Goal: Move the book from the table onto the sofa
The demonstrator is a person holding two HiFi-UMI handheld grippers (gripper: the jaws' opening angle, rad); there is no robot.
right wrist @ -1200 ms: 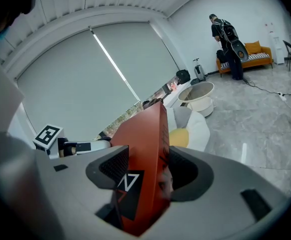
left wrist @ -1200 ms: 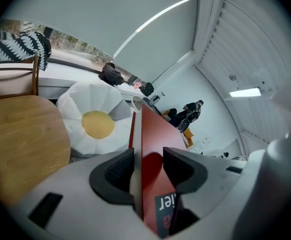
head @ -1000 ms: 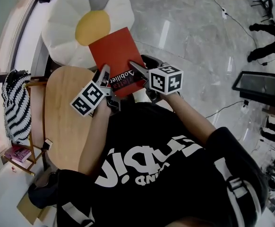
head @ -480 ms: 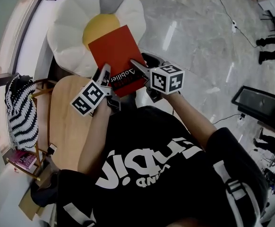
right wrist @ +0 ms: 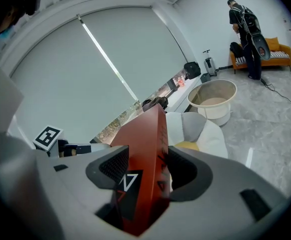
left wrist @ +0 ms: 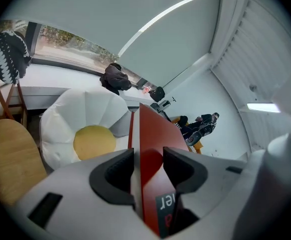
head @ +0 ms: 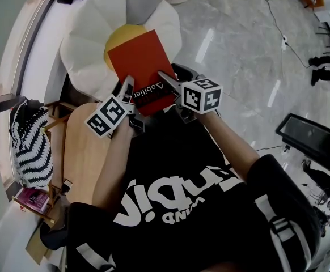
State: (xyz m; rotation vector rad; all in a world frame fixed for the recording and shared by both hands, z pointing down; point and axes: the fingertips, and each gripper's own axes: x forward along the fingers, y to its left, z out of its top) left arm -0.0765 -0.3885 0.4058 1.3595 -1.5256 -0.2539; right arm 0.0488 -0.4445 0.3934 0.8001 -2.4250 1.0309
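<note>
Since the flat red hardback book (head: 139,67) hangs in the air w/ both my grippers on it, I judge the pick-up done. No part of the book rests on the round light-wood table (head: 83,152), which lies low & to the left in the head view. The book sits beyond the table's far edge.

My left gripper (head: 125,90) is clamped on the book's near left corner. The left gripper view shows a black pad against each cover. My right gripper (head: 168,84) grips the near right corner the same way, w/ the spine running up between its jaws. Neither has let go, so the book's weight is on the grippers alone.

The book's far edge is over the yellow centre of the white flower-shaped cushion sofa (head: 85,38), w/ the near edge by the sofa's near rim. So the carry looks mostly done, approx two thirds of the job by my reckoning. How high the book floats above the cushion I can't tell. It doesn't look to be resting on it.

What's left, as I read it:
- bring the book a bit further in over the sofa's centre
- lower it flat onto the cushion
- open both sets of jaws & back the grippers off w/o dragging it toward the rim
</note>
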